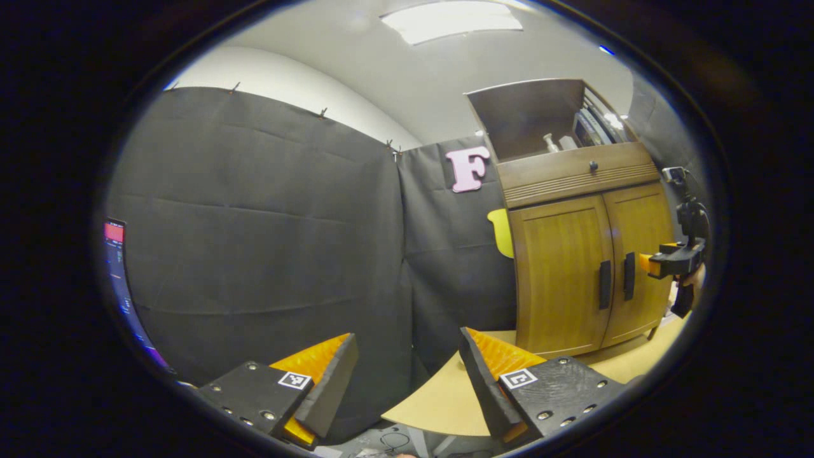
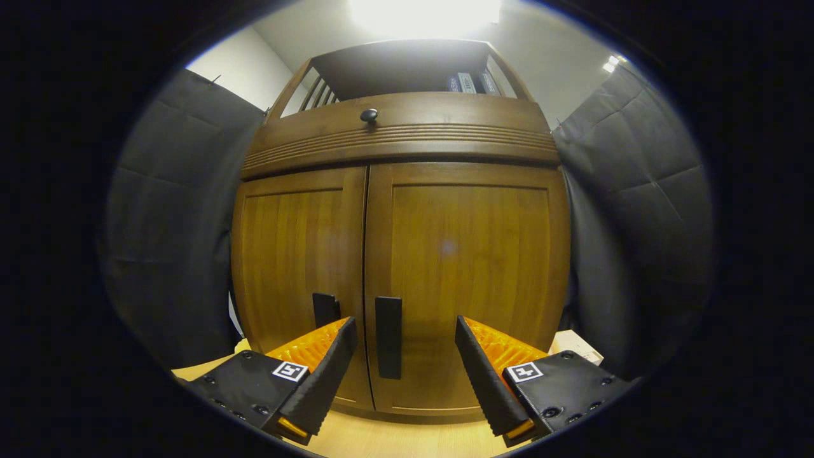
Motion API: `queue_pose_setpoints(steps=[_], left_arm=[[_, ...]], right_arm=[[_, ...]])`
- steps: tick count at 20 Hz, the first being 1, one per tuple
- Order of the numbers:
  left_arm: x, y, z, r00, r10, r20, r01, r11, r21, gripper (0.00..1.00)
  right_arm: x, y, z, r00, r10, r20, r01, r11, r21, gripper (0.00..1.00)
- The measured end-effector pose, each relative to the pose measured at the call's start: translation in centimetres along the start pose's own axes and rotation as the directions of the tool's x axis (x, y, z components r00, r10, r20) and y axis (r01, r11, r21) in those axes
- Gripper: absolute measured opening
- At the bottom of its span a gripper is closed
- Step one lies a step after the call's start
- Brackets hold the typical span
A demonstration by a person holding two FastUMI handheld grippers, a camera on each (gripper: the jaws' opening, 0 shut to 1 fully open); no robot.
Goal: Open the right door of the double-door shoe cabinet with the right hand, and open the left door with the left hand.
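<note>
The wooden shoe cabinet (image 2: 407, 254) stands on a pale table, both doors closed. In the right gripper view its right door (image 2: 467, 280) and left door (image 2: 299, 254) meet at the middle, each with a dark vertical handle: right handle (image 2: 388, 337), left handle (image 2: 325, 310). My right gripper (image 2: 402, 356) is open, close in front of the doors, with the right handle between its fingers but untouched. In the left gripper view the cabinet (image 1: 588, 267) stands far off at the right, and my left gripper (image 1: 407, 366) is open, facing the black cloth. The right gripper (image 1: 674, 261) hangs by the cabinet's right door.
A drawer with a round knob (image 2: 369, 116) runs above the doors, and an open shelf with books (image 2: 470, 83) tops the cabinet. The pale table (image 1: 445, 397) carries the cabinet. A lit screen (image 1: 116, 254) stands at the far left. Black cloth walls surround the booth.
</note>
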State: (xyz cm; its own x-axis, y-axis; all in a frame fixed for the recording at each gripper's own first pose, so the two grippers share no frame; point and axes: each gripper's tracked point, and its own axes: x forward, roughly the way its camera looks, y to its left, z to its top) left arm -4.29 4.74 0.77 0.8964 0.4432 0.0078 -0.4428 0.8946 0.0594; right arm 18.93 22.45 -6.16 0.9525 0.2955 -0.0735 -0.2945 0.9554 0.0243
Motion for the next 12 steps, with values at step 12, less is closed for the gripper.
queue_pose_setpoints(steps=[12], left_arm=[[-0.9,0.9,0.2,0.996,0.083,-0.015,-0.083,0.997,-0.002,0.91]], right_arm=[[6.9,0.9,-3.4,0.994,-0.008,-0.106,0.014,0.998,0.057,0.87]])
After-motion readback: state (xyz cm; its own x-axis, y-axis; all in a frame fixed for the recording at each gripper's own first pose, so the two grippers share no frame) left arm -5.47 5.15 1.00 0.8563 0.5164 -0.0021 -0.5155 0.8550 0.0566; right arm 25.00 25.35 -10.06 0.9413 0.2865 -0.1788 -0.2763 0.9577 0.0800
